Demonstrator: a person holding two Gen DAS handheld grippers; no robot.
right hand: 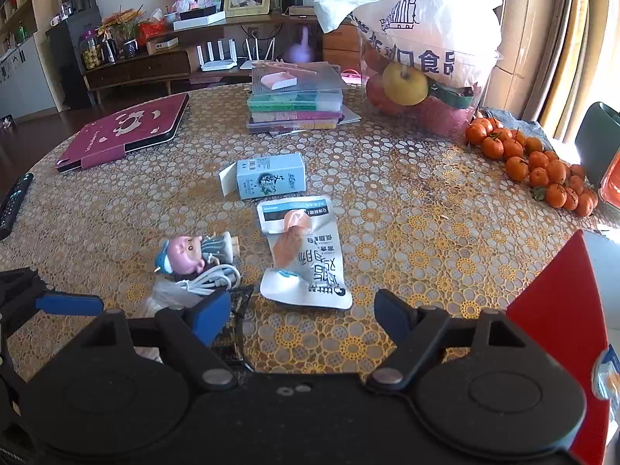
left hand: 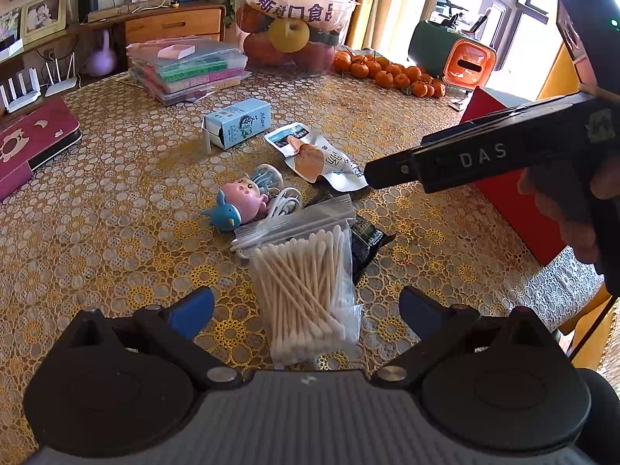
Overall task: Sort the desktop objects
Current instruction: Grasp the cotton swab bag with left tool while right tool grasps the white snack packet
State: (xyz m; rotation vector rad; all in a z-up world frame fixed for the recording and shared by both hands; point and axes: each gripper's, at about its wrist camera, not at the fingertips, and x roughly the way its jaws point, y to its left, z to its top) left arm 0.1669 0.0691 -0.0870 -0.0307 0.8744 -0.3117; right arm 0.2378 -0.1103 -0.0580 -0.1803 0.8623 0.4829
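Hovering low over table (left hand: 97, 201), left gripper (left hand: 306, 308) spread wide, blue pads empty, swab bag (left hand: 306, 290) lying flat between and just ahead of them. No contact with bag visible.

Right gripper (right hand: 302, 316) also spread wide, nothing pinched, poised above bare lace cloth just short of snack pouch (right hand: 304, 255). In left view, same gripper's body seen from the side at right, hand (left hand: 569, 209) wrapped on its grip.

Clustered mid-table: swab bag, its zip end overlapping white cable (left hand: 285, 203); dark packet (left hand: 366, 242) partly tucked under bag's right side. Pink-and-blue toy (left hand: 240, 203) touching cable, beside a pale blue charger (left hand: 267, 178). Snack pouch flat, just right of toy. Blue carton (left hand: 238, 122) on its side beyond pouch, end flap open.

Farther out: stack of clear boxes (right hand: 296, 104) toward far edge; bagged fruit bowl (right hand: 422, 62) to its right; tangerines (right hand: 534, 162) heaped along right rim. Maroon case (right hand: 128, 131) at far left, remote (right hand: 13, 203) at left edge. Red box (right hand: 558, 325) at near right, beside right gripper. Green and orange container (left hand: 453, 52) behind tangerines.
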